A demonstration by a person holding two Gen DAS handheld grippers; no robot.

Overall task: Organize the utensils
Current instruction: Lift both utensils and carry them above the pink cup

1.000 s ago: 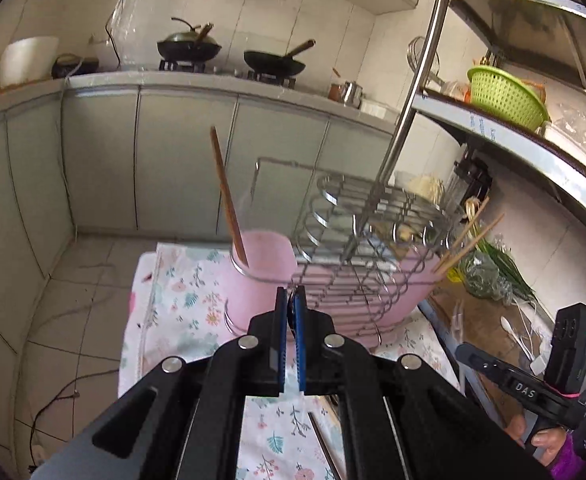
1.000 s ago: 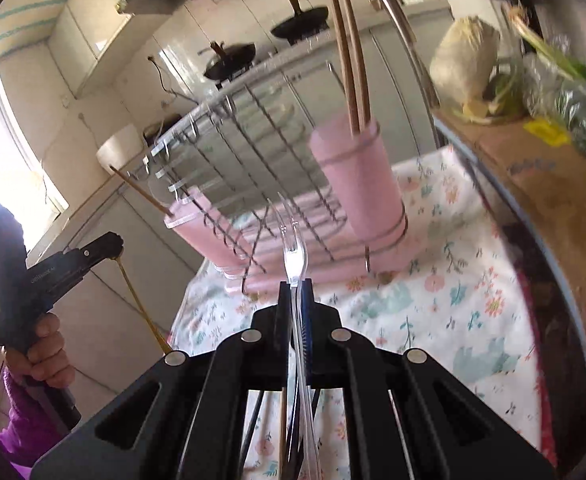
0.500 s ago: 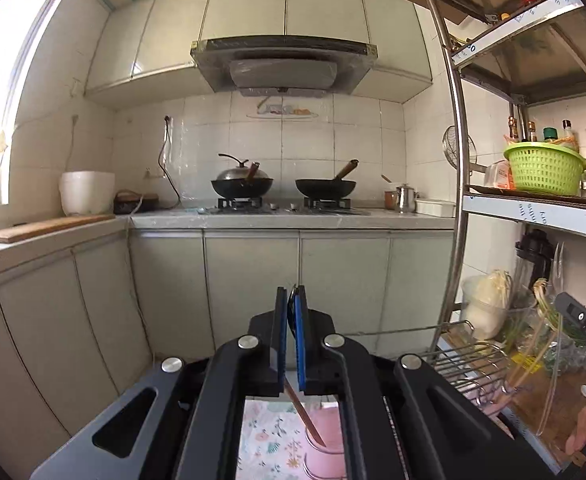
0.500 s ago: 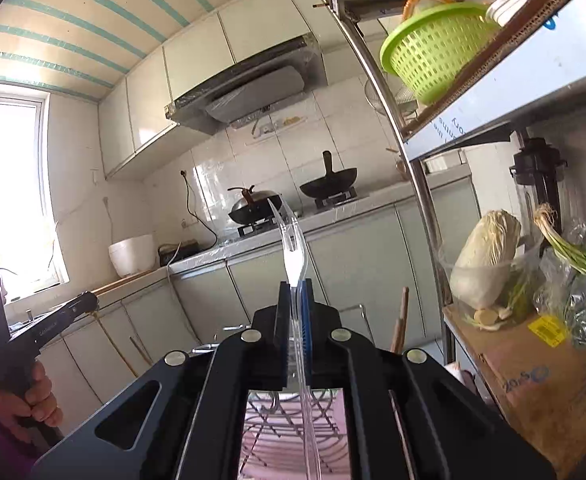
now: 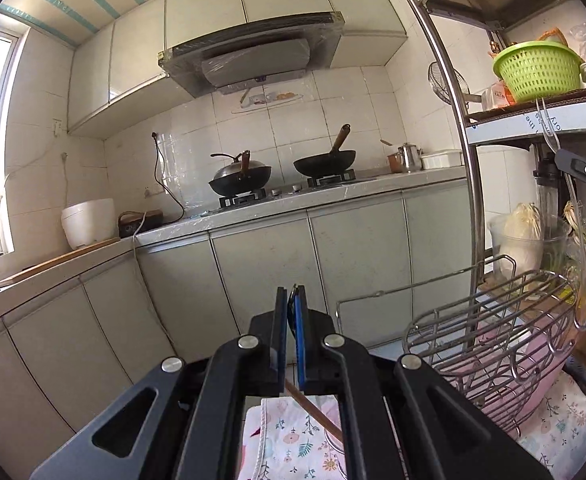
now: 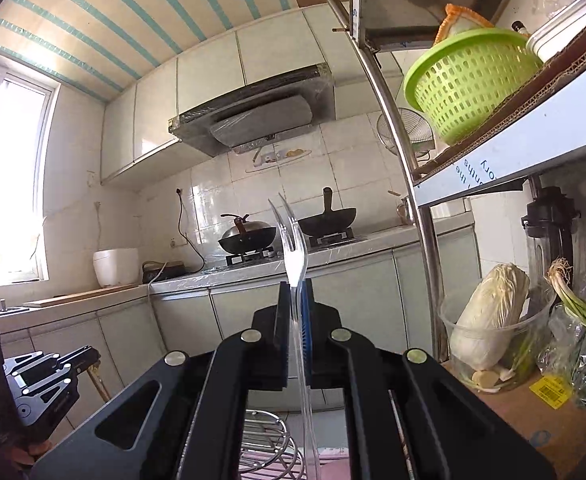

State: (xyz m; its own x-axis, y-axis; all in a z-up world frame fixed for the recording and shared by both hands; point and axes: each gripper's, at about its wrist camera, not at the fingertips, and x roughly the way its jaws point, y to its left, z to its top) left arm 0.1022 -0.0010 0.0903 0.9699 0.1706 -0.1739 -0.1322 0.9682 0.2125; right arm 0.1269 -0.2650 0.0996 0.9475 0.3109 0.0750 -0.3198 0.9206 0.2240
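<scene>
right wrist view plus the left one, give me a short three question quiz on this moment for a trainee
1. True or false: the right gripper has its jaws shut on a clear plastic fork.
2. Multiple choice: what does the left gripper hold? A) a metal spoon B) a wooden chopstick C) nothing
3. Short answer: what colour is the basket on the upper shelf of the metal rack?

Key
1. True; the tines stick up past the jaws, and the handle runs down between them.
2. B; the stick slants down beneath the shut jaws, above the floral cloth.
3. Green.
</scene>
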